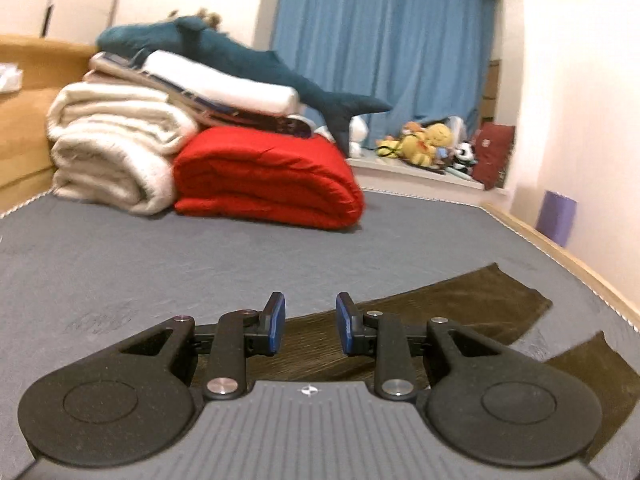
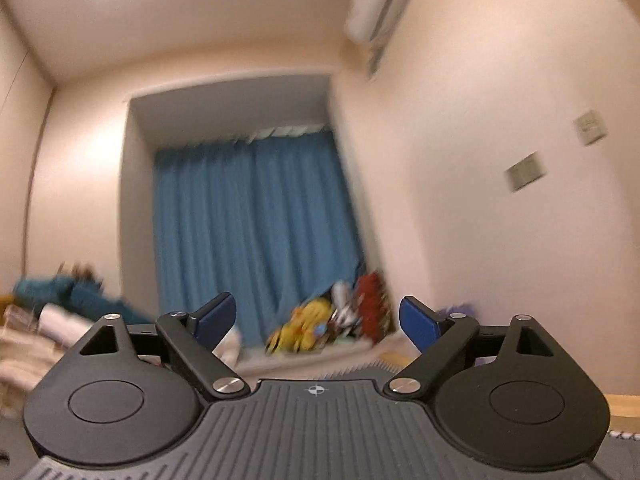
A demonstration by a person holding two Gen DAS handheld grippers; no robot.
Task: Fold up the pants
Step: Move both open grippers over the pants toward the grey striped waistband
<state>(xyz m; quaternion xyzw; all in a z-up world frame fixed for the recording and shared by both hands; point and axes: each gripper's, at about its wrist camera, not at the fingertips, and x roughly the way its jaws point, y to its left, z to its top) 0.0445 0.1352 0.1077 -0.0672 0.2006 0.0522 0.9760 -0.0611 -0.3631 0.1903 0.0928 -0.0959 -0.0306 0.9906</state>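
Dark olive-brown pants [image 1: 448,312] lie flat on the grey bed [image 1: 160,264], their two legs stretching to the right in the left wrist view. My left gripper [image 1: 310,326] is open and empty, low over the pants near their upper part, blue pads apart. My right gripper [image 2: 318,320] is wide open and empty, tilted upward toward the blue curtain [image 2: 256,232] and wall. The pants do not show in the right wrist view.
A red folded quilt [image 1: 268,176], white blankets [image 1: 112,148] and a blue plush shark [image 1: 224,52] are stacked at the bed's far side. Plush toys [image 1: 428,140] sit on the window ledge. The bed's wooden edge [image 1: 560,256] runs along the right wall.
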